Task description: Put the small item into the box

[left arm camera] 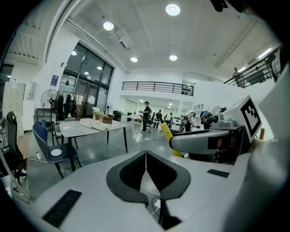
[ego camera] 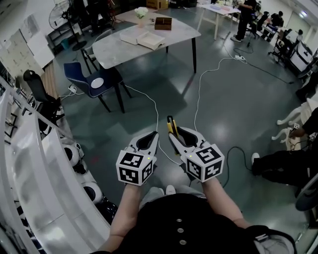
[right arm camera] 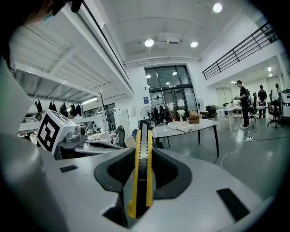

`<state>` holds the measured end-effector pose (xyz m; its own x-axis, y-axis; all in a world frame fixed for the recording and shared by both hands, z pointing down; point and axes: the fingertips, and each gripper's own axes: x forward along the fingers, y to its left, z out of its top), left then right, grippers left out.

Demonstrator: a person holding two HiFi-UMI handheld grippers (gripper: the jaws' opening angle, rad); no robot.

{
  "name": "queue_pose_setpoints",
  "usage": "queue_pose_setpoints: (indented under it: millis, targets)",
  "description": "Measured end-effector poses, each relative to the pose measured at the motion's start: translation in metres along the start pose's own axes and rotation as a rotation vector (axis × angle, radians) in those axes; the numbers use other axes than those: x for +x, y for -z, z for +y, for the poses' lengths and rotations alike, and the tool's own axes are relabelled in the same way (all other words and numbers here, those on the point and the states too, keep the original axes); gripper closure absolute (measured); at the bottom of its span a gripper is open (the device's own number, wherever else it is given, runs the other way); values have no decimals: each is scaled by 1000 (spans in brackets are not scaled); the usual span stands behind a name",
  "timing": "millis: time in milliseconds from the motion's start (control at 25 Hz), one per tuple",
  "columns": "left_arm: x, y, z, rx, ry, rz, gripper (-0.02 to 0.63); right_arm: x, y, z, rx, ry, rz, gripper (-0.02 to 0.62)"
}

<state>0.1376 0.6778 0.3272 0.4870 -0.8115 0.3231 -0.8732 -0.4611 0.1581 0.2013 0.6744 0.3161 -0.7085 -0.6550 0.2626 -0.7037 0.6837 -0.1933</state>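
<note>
Two grippers are held low in front of the person, with one small item between them. The left gripper (ego camera: 153, 135) (left arm camera: 146, 153) has its jaws pressed together with nothing in them. Just beside it, the right gripper (ego camera: 174, 133) (right arm camera: 144, 136) is clamped on a yellow utility knife (ego camera: 171, 127) (right arm camera: 142, 167), which stands on edge between the pads with its tip sticking out past the jaws toward 12 o'clock.

Well apart from both, at about 11 o'clock in the head view, stands one pale table (ego camera: 174, 40). It carries two boxes, a white open box (ego camera: 144, 38) and a brown box (ego camera: 163, 23) behind it, along with one vase of flowers (ego camera: 141, 13). One blue chair (ego camera: 87, 79) sits at the table's left end, at 10 o'clock.

The floor (ego camera: 233, 94) is glossy grey-green, and white cables (ego camera: 200, 84) trail across it. White shelving (ego camera: 30, 163) runs along the left at 8 o'clock. Several people stand by further tables at 1 o'clock in a tall hall with ceiling lights.
</note>
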Motion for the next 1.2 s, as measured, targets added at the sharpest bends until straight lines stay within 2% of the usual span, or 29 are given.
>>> queue_pose_setpoints:
  millis: [240, 400, 600, 800, 1200]
  targets:
    - [21, 2, -5, 5, 10, 2, 583, 1, -2, -21, -5, -30, 1, 477]
    - [34, 0, -12, 0, 14, 2, 583, -1, -5, -38, 2, -21, 3, 477]
    - [43, 6, -3, -26, 10, 9, 583, 9, 12, -46, 45, -21, 23, 477]
    - [58, 4, 27, -48, 12, 4, 583, 37, 23, -54, 58, -6, 49, 477]
    - [129, -32, 130, -45, 64, -13, 583, 151, -15, -104, 40, 28, 31, 477]
